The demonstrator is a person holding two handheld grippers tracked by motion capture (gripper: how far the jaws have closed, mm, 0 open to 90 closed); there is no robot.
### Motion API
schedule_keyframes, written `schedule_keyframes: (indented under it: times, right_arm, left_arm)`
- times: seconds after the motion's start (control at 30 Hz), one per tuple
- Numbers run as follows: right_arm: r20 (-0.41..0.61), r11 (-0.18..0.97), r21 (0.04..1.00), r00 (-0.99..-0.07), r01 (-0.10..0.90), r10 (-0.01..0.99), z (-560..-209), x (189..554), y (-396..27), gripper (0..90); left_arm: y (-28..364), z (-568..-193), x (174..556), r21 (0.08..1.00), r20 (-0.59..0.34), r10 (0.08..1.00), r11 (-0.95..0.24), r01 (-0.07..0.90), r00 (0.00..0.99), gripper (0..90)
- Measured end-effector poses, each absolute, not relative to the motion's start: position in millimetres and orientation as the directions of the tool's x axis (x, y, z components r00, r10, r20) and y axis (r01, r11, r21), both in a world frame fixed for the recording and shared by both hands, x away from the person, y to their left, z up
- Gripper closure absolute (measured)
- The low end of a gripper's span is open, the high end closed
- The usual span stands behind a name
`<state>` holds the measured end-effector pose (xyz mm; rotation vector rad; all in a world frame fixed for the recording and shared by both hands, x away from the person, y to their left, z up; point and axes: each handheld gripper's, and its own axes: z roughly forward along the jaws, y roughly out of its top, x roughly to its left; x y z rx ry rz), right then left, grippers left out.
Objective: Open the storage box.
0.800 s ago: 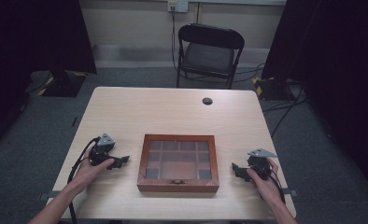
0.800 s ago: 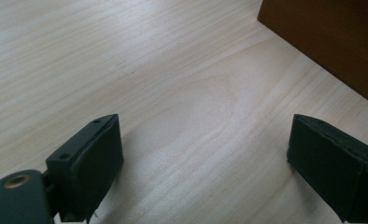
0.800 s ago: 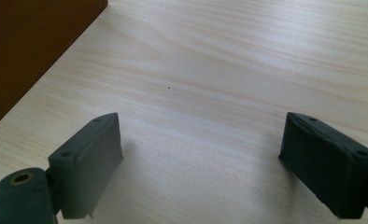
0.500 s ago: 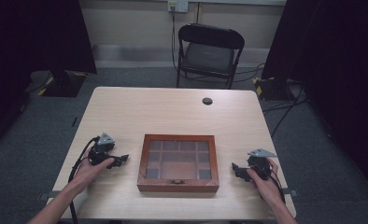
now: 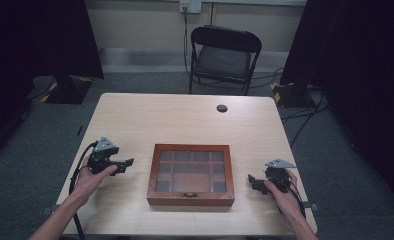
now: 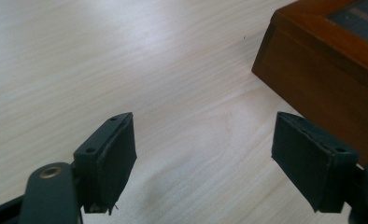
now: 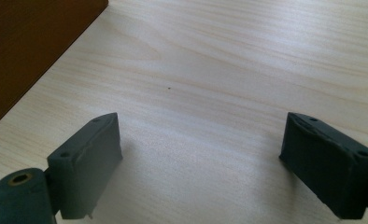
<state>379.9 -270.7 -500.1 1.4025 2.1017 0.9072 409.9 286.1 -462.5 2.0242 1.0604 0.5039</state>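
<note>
Brown wooden box with a glass-paned lid (image 5: 191,174) is lying closed between both sets of jaws, touched by neither. The left gripper (image 6: 203,161) and right gripper (image 7: 201,165) are being held wide open, empty. It is judged rigid, heavy, fragile on top; gripping the walls is advised. Inside, divided compartments are showing, contents unclear.

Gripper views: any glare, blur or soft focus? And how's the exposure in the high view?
Left gripper view: pale sheen across the table; the wooden box and the jaws look slightly soft. Right gripper view: the same sheen on the table top, soft shadows under both jaws, box side dark at upper left. High view: table evenly lit, the room's far sides nearly black, the box's glass lid dim, no hard glare.
</note>
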Motion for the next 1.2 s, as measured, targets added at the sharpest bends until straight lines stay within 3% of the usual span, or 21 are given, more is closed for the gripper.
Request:
schedule_keyframes:
  times: [0.7, 0.8, 1.07, 1.2]
  right_arm:
    - [-0.01, 0.265, 0.733, -0.38, 0.627, 0.925, -500, 380, -271, 11.4]
    - [-0.011, 0.265, 0.732, -0.378, 0.627, 0.926, -500, 380, -271, 11.4]
    - [-0.01, 0.265, 0.732, -0.379, 0.627, 0.925, -500, 380, -270, 11.4]
    - [-0.01, 0.265, 0.732, -0.379, 0.627, 0.925, -500, 380, -270, 11.4]
  left_arm:
    - [259, -436, 395, 0.805, -0.078, 0.756, -0.337, 0.488, 0.65, 27.0]
    - [250, -431, 391, 0.791, -0.147, 0.725, -0.323, 0.52, 0.673, 31.5]
    - [227, -424, 383, 0.794, -0.141, 0.653, -0.374, 0.479, 0.744, 31.9]
    - [218, -424, 380, 0.794, -0.201, 0.61, -0.356, 0.492, 0.767, 32.2]
